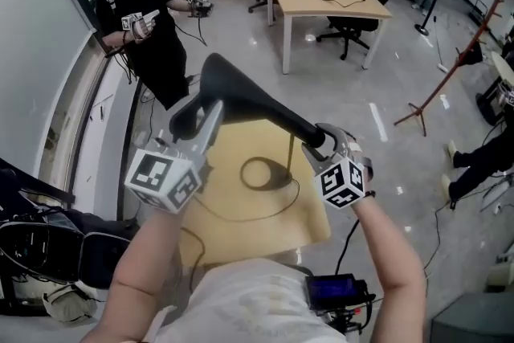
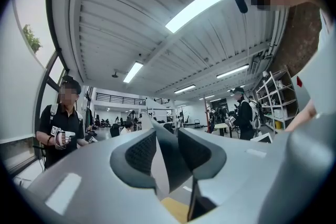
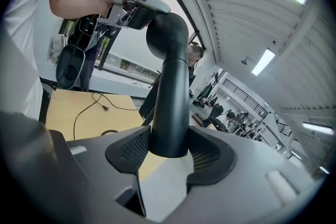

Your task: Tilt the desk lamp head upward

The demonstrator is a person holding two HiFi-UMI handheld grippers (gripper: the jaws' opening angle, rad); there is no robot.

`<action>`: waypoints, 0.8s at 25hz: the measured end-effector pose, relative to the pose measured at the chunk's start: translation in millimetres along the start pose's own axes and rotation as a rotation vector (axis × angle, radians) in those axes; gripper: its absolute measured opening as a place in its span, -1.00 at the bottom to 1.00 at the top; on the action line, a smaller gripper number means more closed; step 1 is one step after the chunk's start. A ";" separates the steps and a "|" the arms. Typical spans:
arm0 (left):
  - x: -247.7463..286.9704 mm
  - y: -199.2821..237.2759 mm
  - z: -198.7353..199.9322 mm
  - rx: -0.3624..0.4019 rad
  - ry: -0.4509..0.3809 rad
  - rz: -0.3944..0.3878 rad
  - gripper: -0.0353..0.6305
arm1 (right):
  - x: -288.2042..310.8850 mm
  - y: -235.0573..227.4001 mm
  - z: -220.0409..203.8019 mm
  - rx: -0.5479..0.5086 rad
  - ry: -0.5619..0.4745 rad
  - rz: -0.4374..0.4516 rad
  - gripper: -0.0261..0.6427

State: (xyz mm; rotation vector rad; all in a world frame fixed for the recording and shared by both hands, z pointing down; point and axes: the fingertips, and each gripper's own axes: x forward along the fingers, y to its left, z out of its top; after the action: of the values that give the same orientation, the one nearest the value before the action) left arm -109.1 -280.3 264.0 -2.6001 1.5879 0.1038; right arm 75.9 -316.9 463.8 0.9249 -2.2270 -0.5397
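Head view, reading from our left: the left gripper (image 1: pixel 210 115) pinches the thin lamp head (image 1: pixel 229 80) above the wooden table (image 1: pixel 309 213), and its marker cube (image 1: pixel 165 179) covers our hand. Further right, the right gripper (image 1: pixel 324 142) clamps the black lamp arm (image 1: pixel 281 117); the contact itself is hard to make out from above.

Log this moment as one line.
left gripper: shut on lamp head | right gripper: shut on lamp arm | beneath: wooden table

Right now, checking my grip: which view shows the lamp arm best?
Right gripper view: the lamp arm looms large, clamped in the tongs. Head view shows it smaller; left gripper view mainly shows the lamp head.
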 end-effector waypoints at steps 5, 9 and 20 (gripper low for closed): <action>0.7 -12.2 19.0 0.021 -0.012 -0.012 -0.61 | -5.9 4.6 3.3 0.058 -0.011 0.004 -0.22; 0.6 -22.3 35.0 0.049 -0.014 -0.007 -0.62 | -7.5 7.6 8.4 0.105 -0.026 0.010 -0.22; 12.5 -57.9 72.2 0.145 -0.037 0.003 -0.62 | -21.5 -3.2 18.2 0.199 -0.069 0.024 -0.23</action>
State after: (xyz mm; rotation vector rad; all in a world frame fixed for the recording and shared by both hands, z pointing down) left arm -52.5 -256.8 193.4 -2.4724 1.5266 0.0350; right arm 76.0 -301.1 440.2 0.9914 -2.3829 -0.3480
